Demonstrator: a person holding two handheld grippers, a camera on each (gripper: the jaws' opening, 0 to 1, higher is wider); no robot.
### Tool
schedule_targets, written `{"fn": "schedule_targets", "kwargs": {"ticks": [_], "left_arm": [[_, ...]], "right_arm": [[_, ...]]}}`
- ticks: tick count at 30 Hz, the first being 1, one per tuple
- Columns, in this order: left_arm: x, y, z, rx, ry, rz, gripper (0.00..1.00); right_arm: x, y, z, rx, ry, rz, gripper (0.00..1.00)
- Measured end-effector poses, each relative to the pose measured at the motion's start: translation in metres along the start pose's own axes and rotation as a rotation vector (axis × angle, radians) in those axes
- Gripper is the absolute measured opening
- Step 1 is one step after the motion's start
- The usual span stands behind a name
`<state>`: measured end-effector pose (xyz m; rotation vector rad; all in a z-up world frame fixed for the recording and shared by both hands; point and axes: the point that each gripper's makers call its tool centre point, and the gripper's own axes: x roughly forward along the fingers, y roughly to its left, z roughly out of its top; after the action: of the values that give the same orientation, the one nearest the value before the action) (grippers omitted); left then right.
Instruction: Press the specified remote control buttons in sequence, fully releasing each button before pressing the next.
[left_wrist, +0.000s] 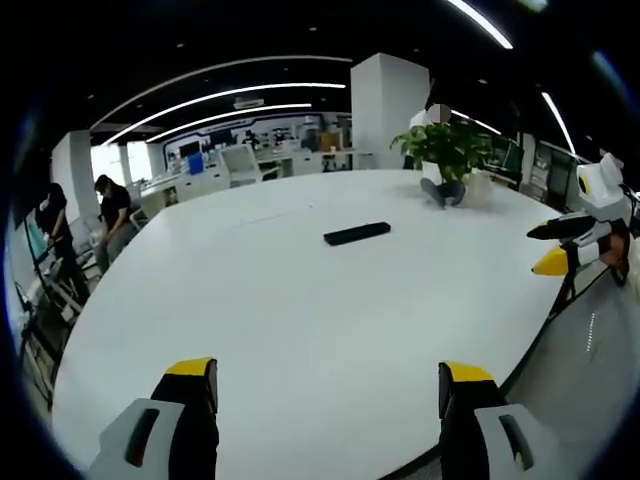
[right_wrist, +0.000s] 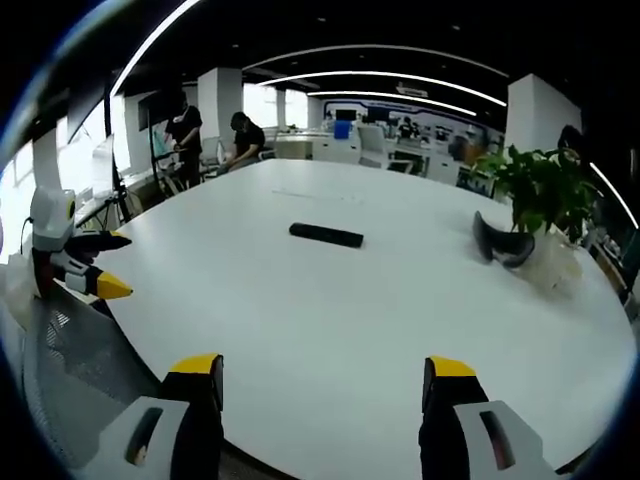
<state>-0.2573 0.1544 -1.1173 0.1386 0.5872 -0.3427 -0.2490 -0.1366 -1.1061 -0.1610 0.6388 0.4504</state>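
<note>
Remote control (left_wrist: 357, 233) is lying flat near the middle of the white surface (left_wrist: 300, 330), well apart from both grippers, so nothing in the pressing sequence appears to be under way yet; judging from these views, every button press is still left to do, and an approach has to come first.

It is showing as a slim, dark, elongated bar (right_wrist: 326, 235), lying on its long side across both views. Its buttons are too small to make out (no markings or colours are readable at this range), so which end carries which key cannot be told.

Left gripper (left_wrist: 325, 385) is hovering at the near edge of the surface with its yellow-tipped jaws standing wide apart and gripping nothing. Right gripper (right_wrist: 322, 380) is doing the same at its own edge of the surface, jaws spread wide and empty. Each one is also appearing from the side in the other's view, the right gripper (left_wrist: 549, 246) at the right margin and the left gripper (right_wrist: 108, 262) at the left margin.

A potted plant (left_wrist: 447, 150) is standing further back on the surface, beyond the remote, with a dark curved object (right_wrist: 500, 244) just beside it.
</note>
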Motion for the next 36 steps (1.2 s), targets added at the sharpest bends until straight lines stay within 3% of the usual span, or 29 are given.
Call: {"fn": "schedule_targets", "kwargs": {"ticks": [36], "left_arm": [[0.0007,-0.0019,0.001,0.0,0.007,-0.005,0.95]], "right_arm": [[0.0017,0.0018,-0.0032,-0.014,0.017,0.007,0.83]]}}
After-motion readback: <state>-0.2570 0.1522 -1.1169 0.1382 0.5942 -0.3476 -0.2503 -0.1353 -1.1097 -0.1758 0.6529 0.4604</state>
